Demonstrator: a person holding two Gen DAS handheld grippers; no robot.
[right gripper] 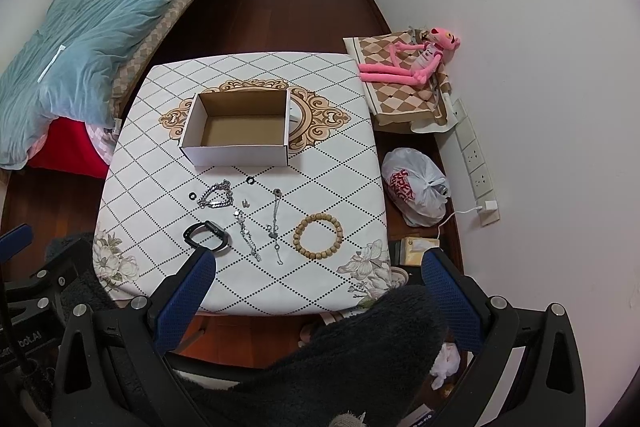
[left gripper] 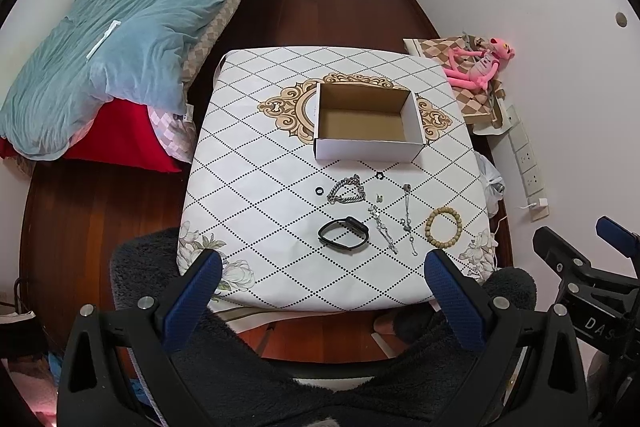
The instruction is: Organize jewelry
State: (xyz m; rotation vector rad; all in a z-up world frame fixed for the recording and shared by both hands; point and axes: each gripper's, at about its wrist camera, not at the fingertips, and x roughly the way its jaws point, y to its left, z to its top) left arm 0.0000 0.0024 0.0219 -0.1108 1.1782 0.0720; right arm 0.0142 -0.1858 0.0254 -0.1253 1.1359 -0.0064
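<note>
An empty white cardboard box (left gripper: 368,125) (right gripper: 239,131) stands mid-table. In front of it lie a chunky silver chain bracelet (left gripper: 346,190) (right gripper: 215,195), a black wristband (left gripper: 343,233) (right gripper: 207,235), two thin silver chains (left gripper: 383,227) (right gripper: 248,234), a wooden bead bracelet (left gripper: 443,222) (right gripper: 318,235), a black ring (left gripper: 318,190) (right gripper: 192,195) and small pieces. My left gripper (left gripper: 323,263) is open and empty, held back over the table's near edge. My right gripper (right gripper: 318,263) is open and empty, likewise near the front edge.
The table (left gripper: 280,267) has a diamond-patterned cloth. A bed with a blue duvet (left gripper: 120,39) is at the left. A pink plush toy (left gripper: 480,63) lies on a side stand at the right; a plastic bag (right gripper: 416,187) sits on the floor below.
</note>
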